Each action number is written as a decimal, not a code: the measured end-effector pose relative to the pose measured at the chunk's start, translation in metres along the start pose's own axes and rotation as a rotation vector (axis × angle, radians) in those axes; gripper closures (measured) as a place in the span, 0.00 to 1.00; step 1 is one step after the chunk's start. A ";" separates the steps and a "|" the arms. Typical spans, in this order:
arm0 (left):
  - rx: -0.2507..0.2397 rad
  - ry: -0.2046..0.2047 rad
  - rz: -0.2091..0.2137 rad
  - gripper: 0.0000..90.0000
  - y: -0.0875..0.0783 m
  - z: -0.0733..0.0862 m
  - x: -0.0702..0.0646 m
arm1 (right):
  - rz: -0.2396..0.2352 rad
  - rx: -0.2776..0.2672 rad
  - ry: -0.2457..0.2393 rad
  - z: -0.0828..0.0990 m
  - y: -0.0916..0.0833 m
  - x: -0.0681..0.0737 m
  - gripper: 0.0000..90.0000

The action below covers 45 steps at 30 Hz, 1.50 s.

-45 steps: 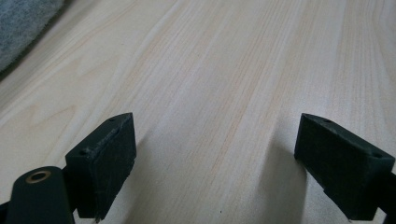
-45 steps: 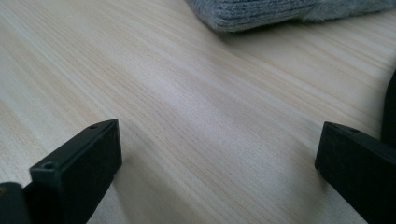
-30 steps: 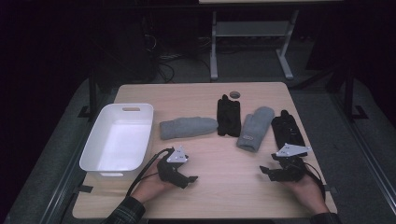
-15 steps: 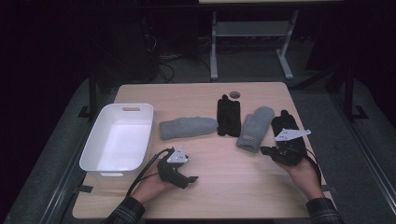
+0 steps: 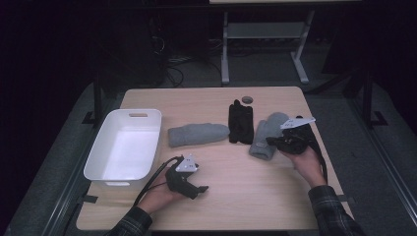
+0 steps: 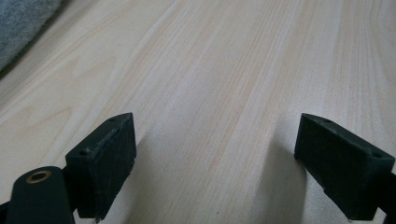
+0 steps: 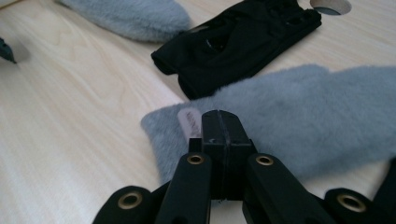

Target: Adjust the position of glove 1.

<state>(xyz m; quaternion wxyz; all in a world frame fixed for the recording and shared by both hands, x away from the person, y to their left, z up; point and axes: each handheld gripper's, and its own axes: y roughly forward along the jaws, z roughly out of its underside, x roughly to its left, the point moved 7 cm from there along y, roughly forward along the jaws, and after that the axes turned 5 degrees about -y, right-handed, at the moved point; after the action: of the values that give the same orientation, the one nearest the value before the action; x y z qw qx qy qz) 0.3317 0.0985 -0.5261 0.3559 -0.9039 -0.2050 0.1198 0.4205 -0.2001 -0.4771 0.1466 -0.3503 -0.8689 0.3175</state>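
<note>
Far left, on the table (image 5: 246, 206): a white bin (image 5: 93, 169), empty, with nothing dropped inside so far. Just beside its near corner, the left gripper (image 5: 196, 189), low over bare wood, jaws spread wide with nothing between them, as plain in the left gripper view (image 6: 215, 163); idle, by the look of it, and well apart from any glove. Further right, past the bin: a grey mitten (image 5: 198, 133), flat on the wood, untouched. Next to that, a black glove pair (image 5: 241, 123), stacked, also untouched, just short of a small round hole (image 5: 247, 100) near the far edge. Then the second grey mitten (image 5: 265, 135), flat on the table and just beside the black pair, cuff toward the person. At its cuff end, the right gripper (image 5: 275, 141), jaws pressed flat together; in the right gripper view (image 7: 219, 126), no fabric visible between the pads, only the mitten's cuff and its small label just beyond the tips. Probably a missed or not yet begun pinch, so no grip on the second grey mitten to count as progress. Judged from all this: very early in the work, if the bin is the goal. Left to do: reopen, take the cuff properly, carry across to the bin, then the same for the remaining pieces.
</note>
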 end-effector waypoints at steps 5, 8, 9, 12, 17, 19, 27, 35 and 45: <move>0.001 0.000 0.002 0.13 0.000 0.000 0.000 | -0.006 0.015 0.007 -0.001 0.010 -0.005 1.00; 0.002 0.000 0.002 0.13 0.000 0.000 0.000 | -0.011 0.037 0.025 0.002 0.018 -0.008 1.00; 0.002 0.000 0.002 0.13 0.000 0.000 0.000 | -0.016 0.047 0.022 0.004 0.021 -0.008 1.00; 0.001 0.000 0.003 0.13 0.000 0.000 0.000 | -0.019 0.092 0.019 0.012 0.028 -0.006 1.00; 0.000 -0.001 0.002 0.13 0.000 0.000 0.000 | -0.035 0.099 0.012 0.014 0.025 -0.002 1.00; -0.002 -0.001 0.003 0.13 0.000 0.000 0.000 | -0.040 0.105 -0.001 0.016 0.023 0.004 1.00; -0.001 -0.001 0.000 0.13 0.000 0.000 0.000 | -0.066 0.116 -0.034 0.020 0.017 0.024 1.00; -0.006 -0.002 -0.001 0.13 0.001 0.000 0.000 | -0.086 0.127 -0.053 0.024 0.011 0.046 1.00; -0.006 -0.004 -0.002 0.13 0.001 0.000 0.000 | -0.142 0.125 -0.085 0.032 0.004 0.081 1.00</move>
<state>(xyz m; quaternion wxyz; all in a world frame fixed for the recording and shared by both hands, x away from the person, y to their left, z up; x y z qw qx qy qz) 0.3314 0.0981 -0.5265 0.3528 -0.9045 -0.2070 0.1208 0.3496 -0.1552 -0.5007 0.1536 -0.2642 -0.8754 0.3746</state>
